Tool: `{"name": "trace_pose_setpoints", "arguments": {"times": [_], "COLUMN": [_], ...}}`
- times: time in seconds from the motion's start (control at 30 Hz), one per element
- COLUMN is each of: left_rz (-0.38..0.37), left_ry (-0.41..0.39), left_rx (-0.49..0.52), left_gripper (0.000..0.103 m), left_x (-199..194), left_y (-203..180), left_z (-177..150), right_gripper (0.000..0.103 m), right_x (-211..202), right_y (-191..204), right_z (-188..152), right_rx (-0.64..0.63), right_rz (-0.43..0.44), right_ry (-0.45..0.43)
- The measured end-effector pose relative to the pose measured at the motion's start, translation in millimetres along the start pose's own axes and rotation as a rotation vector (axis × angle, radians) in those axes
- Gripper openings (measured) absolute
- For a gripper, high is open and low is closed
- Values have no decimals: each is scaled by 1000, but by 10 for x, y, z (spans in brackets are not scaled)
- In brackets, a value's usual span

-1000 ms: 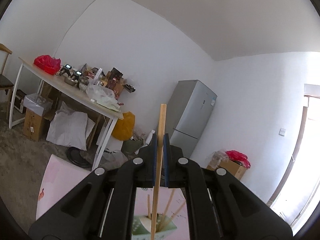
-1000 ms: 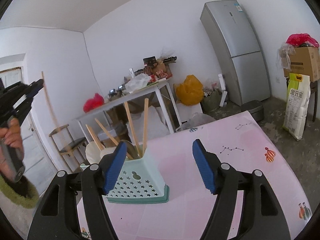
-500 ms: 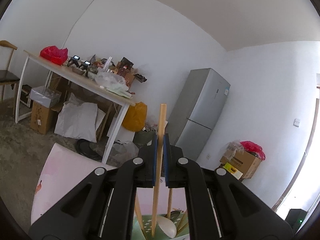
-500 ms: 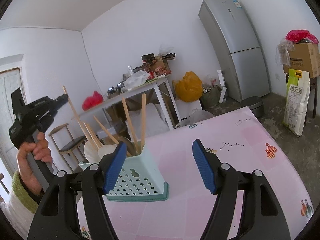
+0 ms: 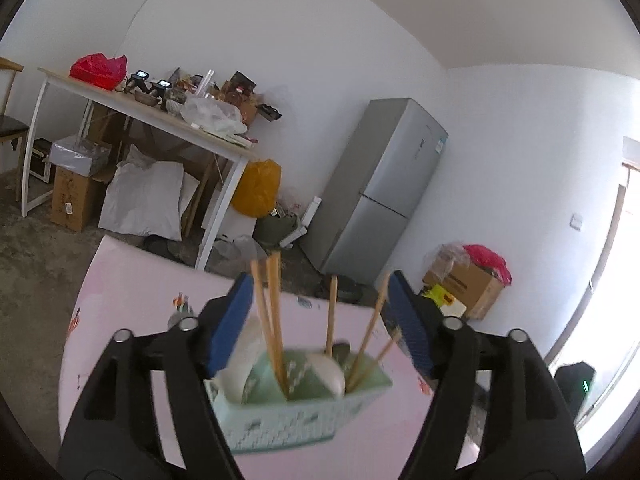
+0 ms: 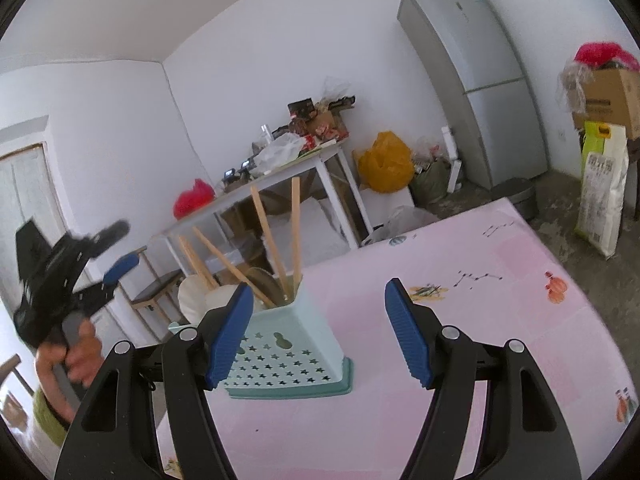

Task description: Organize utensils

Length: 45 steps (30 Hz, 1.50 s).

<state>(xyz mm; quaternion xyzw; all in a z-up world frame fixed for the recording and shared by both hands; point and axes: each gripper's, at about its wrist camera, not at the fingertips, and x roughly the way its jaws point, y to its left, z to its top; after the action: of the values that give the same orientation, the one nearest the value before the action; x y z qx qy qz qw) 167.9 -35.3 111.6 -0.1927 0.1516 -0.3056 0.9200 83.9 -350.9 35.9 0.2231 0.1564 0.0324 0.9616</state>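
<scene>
White walls stand all around, and a pink table cloth [image 6: 460, 360] with little drawings covers the table close by. Far behind the claws, a long white table [image 5: 168, 120] is piled with bags and small stuff, with a red bag [image 5: 98, 66] at its left end. Under it sit a cardboard box [image 5: 70, 200] and a white sack [image 5: 144, 204]. Next comes a yellow bag [image 5: 256, 192] on the floor, then a tall grey fridge [image 5: 384, 184], and far to the right a brown box [image 5: 466, 288] with something red on top.

The left claw [image 5: 320, 320] has just been opening — its blue pads [image 5: 232, 320] are wide apart and grip nothing. Right under and in front of it stands the green holder [image 5: 296, 404] on the pink cloth. Between the two pads you see wooden chopsticks [image 5: 274, 312] sticking up out of the holder, two close to the left pad and others nearer the right pad. None of them touch the pads. White spoons [image 5: 246, 360] lean inside too. This view is a bit blurry.

The right claw [image 6: 320, 328] is wide open too and holds nothing. The green holder [image 6: 292, 352], with star holes in its side, stands just in front of its left pad [image 6: 230, 332]. Off to that side, a hand [image 6: 76, 356] holds the left claw [image 6: 108, 248] up beside the holder — it looks blurry.
</scene>
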Motion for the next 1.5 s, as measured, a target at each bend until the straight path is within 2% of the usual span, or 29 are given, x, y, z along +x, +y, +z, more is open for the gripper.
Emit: {"name": "trace_pose_setpoints", "arguments": {"times": [0.17,0.23,0.33,0.47,0.6,0.73,0.83,0.97,1.03,1.1,1.13,1.23,1.33,1.43,1.5], "left_rz": [4,23,53,126,117,116,107,97,-4,-38,-40,19,91,160,219], "left_ry": [64,112,215,298,362,366,367,362,388,395,389,357,327,294,267], "left_rx": [66,90,110,169,157,149,128,140,133,184,268,480,589,539,426], "left_gripper": [83,84,85,85,85,86,86,87,87,87,87,87,87,87,88], "left_x": [-190,-179,-33,221,417,454,454,433,419,393,364,263,166,104,94], "left_y": [52,92,162,228,266,264,285,231,141,-39,-193,-470,-519,-332,-58], "left_z": [-274,-415,-618,-835,-948,-954,-941,-918,-934,-981,-1042,-1215,-1298,-1200,-1045], "right_gripper": [67,67,67,67,67,69,70,70,70,70,70,70,70,70,70], "right_x": [238,364,601,841,1097,1191,1164,1112,1089,1067,1026,959,902,903,892], "right_y": [-95,-147,-218,-263,-248,-47,123,168,193,258,289,373,326,236,184], "right_z": [12,6,-6,6,-14,-72,-75,-75,-96,-135,-169,-210,-202,-177,-162], "right_rx": [92,137,202,243,258,218,138,158,177,174,159,89,82,115,137], "right_rz": [104,141,180,219,226,260,192,170,198,232,233,188,163,158,158], "right_ry": [107,152,213,239,291,344,346,374,397,422,426,427,420,416,413]}}
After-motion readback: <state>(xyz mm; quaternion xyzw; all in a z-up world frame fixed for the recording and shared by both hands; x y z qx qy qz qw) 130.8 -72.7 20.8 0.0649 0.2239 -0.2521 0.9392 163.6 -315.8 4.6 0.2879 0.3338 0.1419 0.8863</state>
